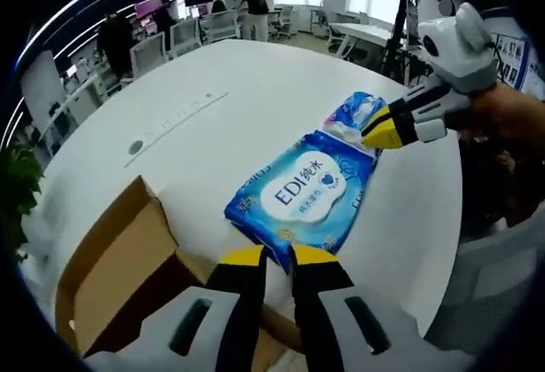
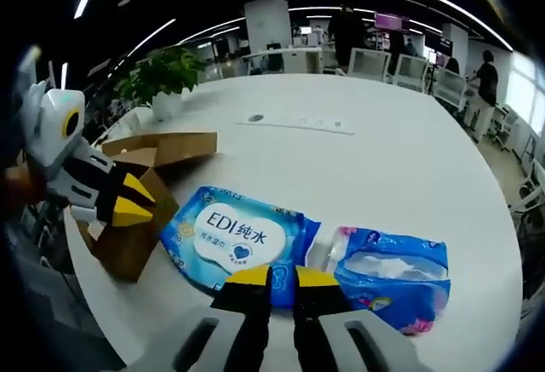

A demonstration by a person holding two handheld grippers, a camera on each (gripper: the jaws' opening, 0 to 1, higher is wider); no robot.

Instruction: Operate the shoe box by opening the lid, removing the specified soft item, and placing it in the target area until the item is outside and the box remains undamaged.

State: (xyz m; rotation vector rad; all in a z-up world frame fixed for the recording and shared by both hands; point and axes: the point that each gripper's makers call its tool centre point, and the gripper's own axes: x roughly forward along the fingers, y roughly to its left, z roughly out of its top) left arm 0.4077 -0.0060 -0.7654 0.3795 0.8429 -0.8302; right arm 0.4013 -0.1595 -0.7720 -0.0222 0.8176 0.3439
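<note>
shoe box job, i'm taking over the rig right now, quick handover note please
Left gripper: jaws nearly together at the near edge of the blue EDI wet-wipes pack; whether it grips is unclear.
Right gripper: jaws nearly closed at the pack's other end; grip also unclear.
Brown cardboard shoe box sits open on the white round table, beside the pack.
A second blue plastic packet lies next to the pack.
Done: lid open, pack out on the table.
Left: settle the pack, release it.

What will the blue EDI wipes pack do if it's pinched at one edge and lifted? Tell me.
The wipes pack looks like soft film, lying flat on the white table, so it would probably sag from one edge. Its glossy wrapper may slip between narrow tips. It seems unlikely to roll.
</note>
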